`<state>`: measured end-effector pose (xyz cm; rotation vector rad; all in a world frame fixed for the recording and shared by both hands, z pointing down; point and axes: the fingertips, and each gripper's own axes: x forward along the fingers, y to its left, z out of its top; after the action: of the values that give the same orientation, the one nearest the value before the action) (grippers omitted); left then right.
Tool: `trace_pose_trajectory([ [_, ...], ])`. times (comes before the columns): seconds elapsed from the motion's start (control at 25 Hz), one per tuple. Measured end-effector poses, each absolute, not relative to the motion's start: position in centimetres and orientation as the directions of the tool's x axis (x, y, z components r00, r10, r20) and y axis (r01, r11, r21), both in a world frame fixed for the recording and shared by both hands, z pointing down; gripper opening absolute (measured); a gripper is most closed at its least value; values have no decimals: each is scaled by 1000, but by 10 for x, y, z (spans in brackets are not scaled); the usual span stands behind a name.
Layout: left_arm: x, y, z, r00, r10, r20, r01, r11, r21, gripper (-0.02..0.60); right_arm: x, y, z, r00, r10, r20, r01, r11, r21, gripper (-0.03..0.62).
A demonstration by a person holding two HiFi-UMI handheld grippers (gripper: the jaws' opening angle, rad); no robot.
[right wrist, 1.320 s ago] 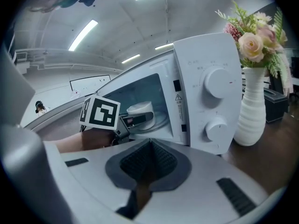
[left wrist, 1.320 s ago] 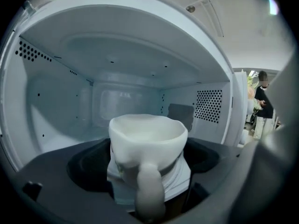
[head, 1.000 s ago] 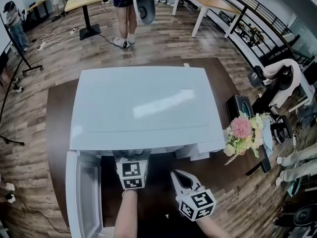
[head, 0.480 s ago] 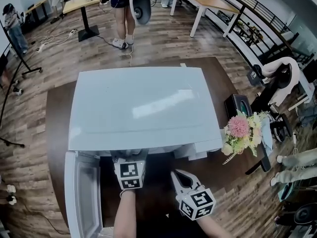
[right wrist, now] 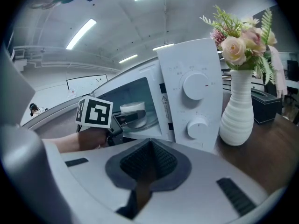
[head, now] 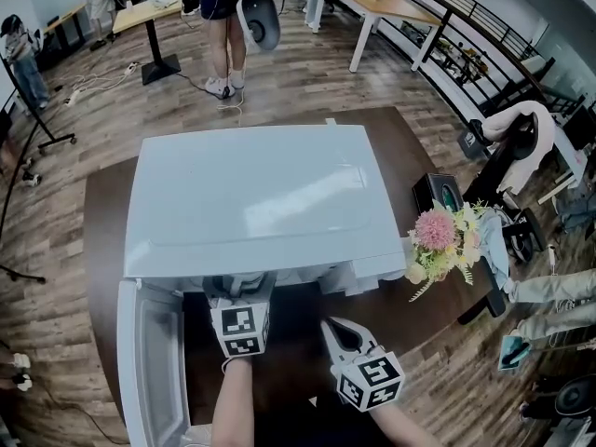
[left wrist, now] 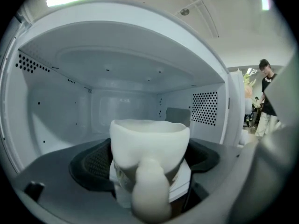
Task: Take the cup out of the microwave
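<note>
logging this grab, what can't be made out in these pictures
Head view: the top of the microwave hides the cup and the jaw tips of the left gripper.
Left gripper view: the cup hides its contents and whether the pads touch it; its near side is blurred.
Right gripper view: the cup is small, partly behind the left gripper.

Three cameras around the open microwave (head: 261, 203)
Your head camera looks steeply down onto its top; the left gripper (head: 240, 291) camera faces into the cavity, right up against the cup (left wrist: 149, 143); the right gripper (head: 337, 331) camera looks from outside at the front, sharing that cup and cavity.
</note>
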<state>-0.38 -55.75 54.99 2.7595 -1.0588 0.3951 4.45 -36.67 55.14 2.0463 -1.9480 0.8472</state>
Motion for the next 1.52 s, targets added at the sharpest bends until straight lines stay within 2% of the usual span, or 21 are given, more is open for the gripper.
trace_pose_trajectory([
  [0.64, -28, -535, 537, 679, -682, 271, -723, -684, 93, 460, 47, -350, 549, -65, -862, 503, -964, -76, -254, -5],
  [1.52, -78, -431, 492, 572, -785, 237, -817, -570, 83, 460, 51, -321, 524, -229, -860, 456, -957, 113, -268, -6],
])
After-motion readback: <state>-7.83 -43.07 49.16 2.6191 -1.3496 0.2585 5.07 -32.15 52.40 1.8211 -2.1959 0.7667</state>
